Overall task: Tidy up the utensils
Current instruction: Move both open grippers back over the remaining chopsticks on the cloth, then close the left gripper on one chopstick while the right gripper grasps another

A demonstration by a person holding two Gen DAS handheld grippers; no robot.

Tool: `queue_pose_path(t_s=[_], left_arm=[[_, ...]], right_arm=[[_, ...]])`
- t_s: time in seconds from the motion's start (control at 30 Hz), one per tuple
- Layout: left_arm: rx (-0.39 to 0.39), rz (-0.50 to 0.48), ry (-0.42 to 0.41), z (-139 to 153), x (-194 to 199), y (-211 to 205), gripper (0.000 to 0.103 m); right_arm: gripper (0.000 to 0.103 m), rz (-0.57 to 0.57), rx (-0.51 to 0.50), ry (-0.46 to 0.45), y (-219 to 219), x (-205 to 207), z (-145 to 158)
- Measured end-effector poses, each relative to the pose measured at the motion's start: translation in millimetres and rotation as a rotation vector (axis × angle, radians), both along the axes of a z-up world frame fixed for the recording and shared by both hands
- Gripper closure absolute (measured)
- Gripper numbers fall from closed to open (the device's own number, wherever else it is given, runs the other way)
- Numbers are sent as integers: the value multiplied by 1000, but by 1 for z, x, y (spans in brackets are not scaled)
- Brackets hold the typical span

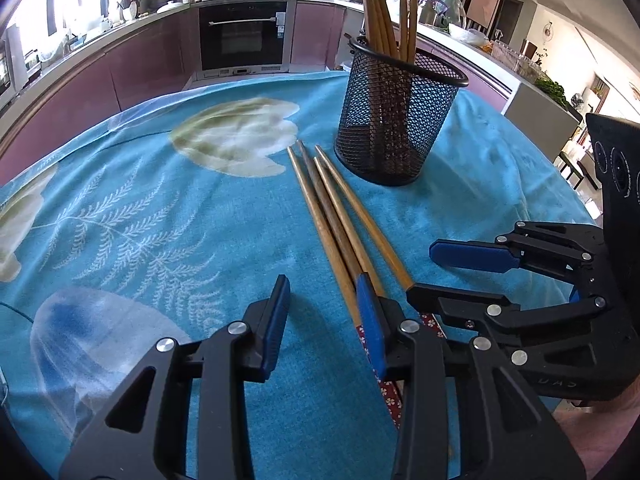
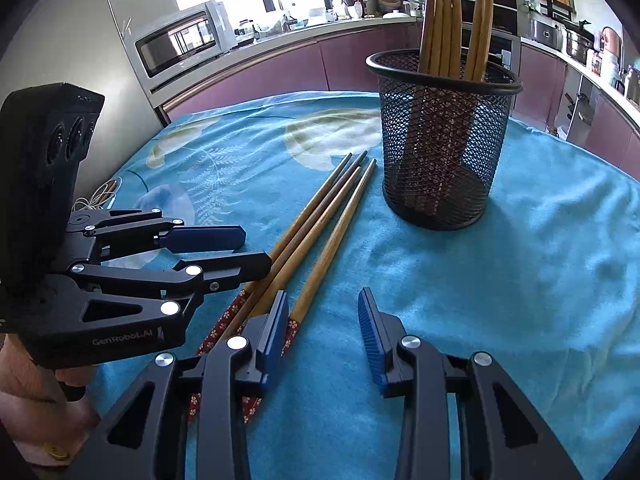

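Chopsticks [image 1: 340, 216] lie loose on the blue flowered cloth [image 1: 160, 208] of the table, four of them side by side near its middle, thin tips toward the far edge and red patterned handle ends toward the near edge. Just beyond their tips, on the right, stands the black mesh holder [image 1: 394, 120], upright, with several more wooden chopsticks already standing in it. So the sorting looks partly done, and the step in hand seems to be picking up the ones that remain.

At the handle ends the two tools meet. The left gripper [image 1: 324, 320] has its fingers apart with nothing between them; its right finger sits over the handle end of the bundle, though I cannot tell if it touches. The right gripper [image 2: 324, 320] also stands with fingers apart and empty, its left finger [image 2: 276, 328] over the outermost stick's handle, the gap itself over bare cloth. Neither holds anything.

Next, as I judge it, one gripper must shift sideways so that a stick lies between its pads, close on it near the handle, lift, tip it upright and lower it into the holder. The sticks lie packed close, so separating one without dragging its neighbours is the delicate part.
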State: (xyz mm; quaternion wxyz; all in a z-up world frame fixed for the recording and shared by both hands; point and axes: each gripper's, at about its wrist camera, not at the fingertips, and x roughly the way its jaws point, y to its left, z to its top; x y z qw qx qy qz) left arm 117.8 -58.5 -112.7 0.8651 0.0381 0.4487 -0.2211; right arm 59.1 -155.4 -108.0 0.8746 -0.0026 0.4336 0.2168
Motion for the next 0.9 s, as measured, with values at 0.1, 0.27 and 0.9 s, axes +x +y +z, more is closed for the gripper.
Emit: queue_pose_path(t_s=[0.1, 0.27, 0.9], left_arm=[[13, 6, -2, -1, -1, 0, 70], [17, 13, -2, -1, -4, 2, 75], [58, 19, 6, 0, 29, -11, 81]], right_arm=[[69, 0, 0, 0, 0, 1, 0], [69, 1, -5, -2, 0, 1, 0], [81, -19, -49, -11, 11, 34, -1]])
